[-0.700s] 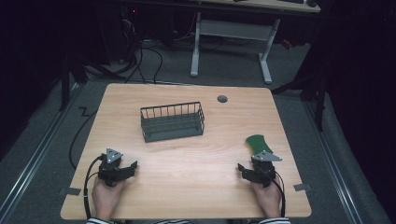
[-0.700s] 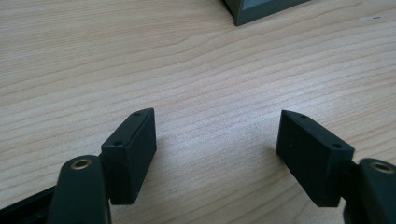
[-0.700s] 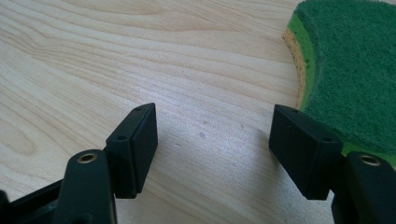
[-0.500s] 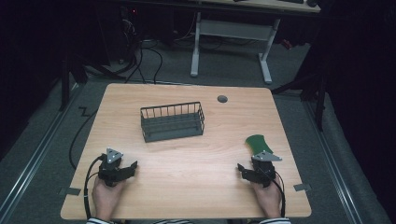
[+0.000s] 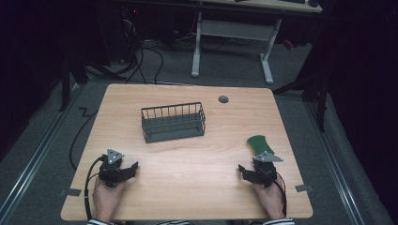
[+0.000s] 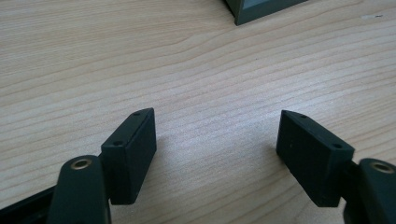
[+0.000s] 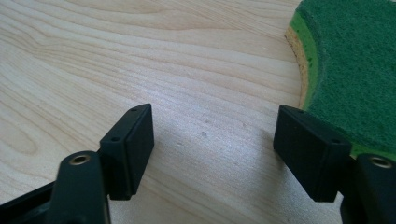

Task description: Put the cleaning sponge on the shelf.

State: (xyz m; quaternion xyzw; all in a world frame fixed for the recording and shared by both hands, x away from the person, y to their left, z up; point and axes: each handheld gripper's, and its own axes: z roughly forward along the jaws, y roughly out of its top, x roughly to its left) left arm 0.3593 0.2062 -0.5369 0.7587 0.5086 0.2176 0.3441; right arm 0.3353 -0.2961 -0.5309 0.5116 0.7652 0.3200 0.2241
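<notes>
A dark wire basket [image 5: 173, 123] stands on the wooden table [image 5: 202, 159], a little left of its middle. A green scouring sponge [image 5: 260, 144] lies flat near the right edge. My right gripper [image 5: 246, 171] rests just in front of the sponge, open, with only bare wood between its jaws; in the right gripper view the sponge [image 7: 355, 65] lies beside the right jaw. My left gripper [image 5: 130, 167] rests near the front left corner, open and holding nothing [image 6: 215, 140]. A corner of the basket [image 6: 261, 9] shows at the top of the left gripper view.
A round grey cable grommet [image 5: 223, 99] sits in the table near the far edge. Behind the table stands a white desk frame [image 5: 234, 42] amid dark floor and cables. Bits of tape [image 5: 303, 188] mark the table's front corners.
</notes>
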